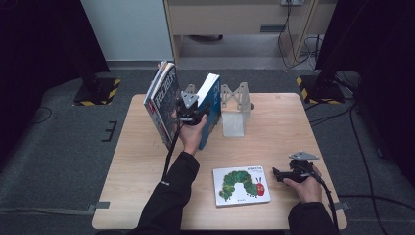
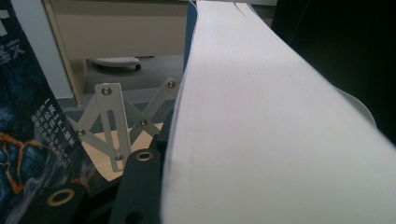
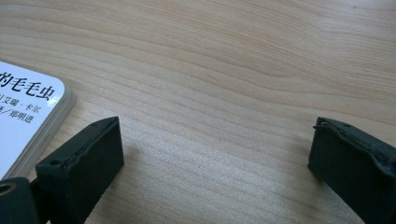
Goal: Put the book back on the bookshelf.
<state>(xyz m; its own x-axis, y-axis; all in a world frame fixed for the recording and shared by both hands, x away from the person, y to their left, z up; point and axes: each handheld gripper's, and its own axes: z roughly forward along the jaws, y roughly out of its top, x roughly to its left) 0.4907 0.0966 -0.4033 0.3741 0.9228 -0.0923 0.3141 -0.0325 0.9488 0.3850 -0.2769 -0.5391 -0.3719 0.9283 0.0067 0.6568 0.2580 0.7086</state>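
One outstretched left hand [image 1: 192,134] held the left gripper [image 1: 192,113] clamped, seemingly, on a thick blue-covered book [image 1: 209,108] standing upright mid-table beside dark-covered books [image 1: 163,100]; the right gripper [image 1: 280,174] rested wide open.

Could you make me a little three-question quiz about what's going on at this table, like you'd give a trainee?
1. True or false: the caterpillar picture book lies flat on the table.
2. What does the left hand-held gripper hold?
A. the blue-covered book
B. the caterpillar picture book
C. the metal bookend
3. In a few words: how do the jaws of the right hand-held gripper stand, and is anything between them?

Key
1. True.
2. A. Its jaws clamp that upright book, beside a group of dark-covered books that lean.
3. Wide open, over bare wood, beside the picture book's corner; nothing between them.
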